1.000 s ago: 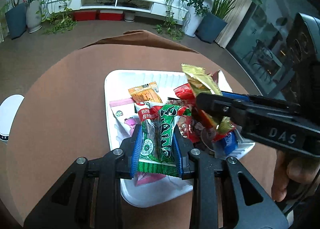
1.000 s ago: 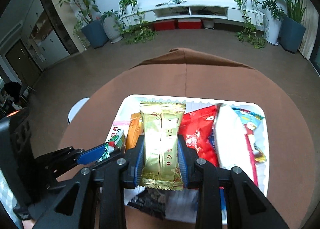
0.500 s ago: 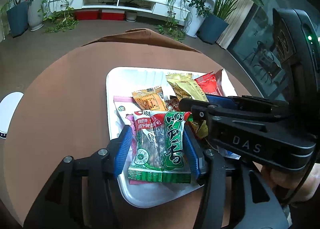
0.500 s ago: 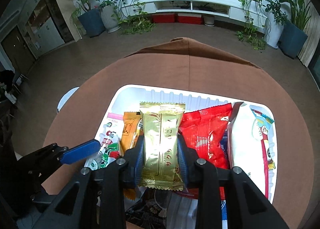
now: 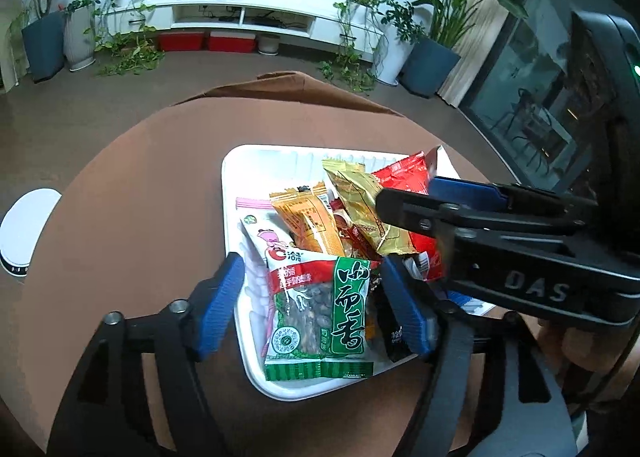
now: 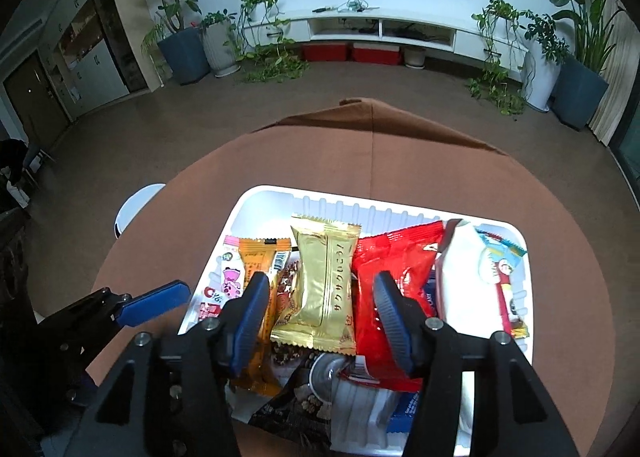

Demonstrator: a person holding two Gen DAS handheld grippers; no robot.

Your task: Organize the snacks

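Brown round table (image 5: 120, 217), white tray (image 5: 240, 161) full. Your left gripper (image 5: 316, 305) just released green seed packet (image 5: 320, 321); right gripper (image 6: 320, 317) just released gold wafer pack (image 6: 320, 289). Both packs lie in tray. Lift straight out, avoid snagging wrappers.

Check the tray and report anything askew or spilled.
Nothing has spilled. The packets lie heaped and overlapping in the white tray; the gold packet and green packet rest loose on top, between open jaws.

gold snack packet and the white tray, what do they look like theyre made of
Gold snack packet: looks like metallised plastic film, glossy, with bright creased highlights and crimped zigzag end seals. White tray: probably thin moulded plastic or foam, smooth and faintly shiny, with ribs pressed into its wall and a rounded rim; which of the two is unclear.
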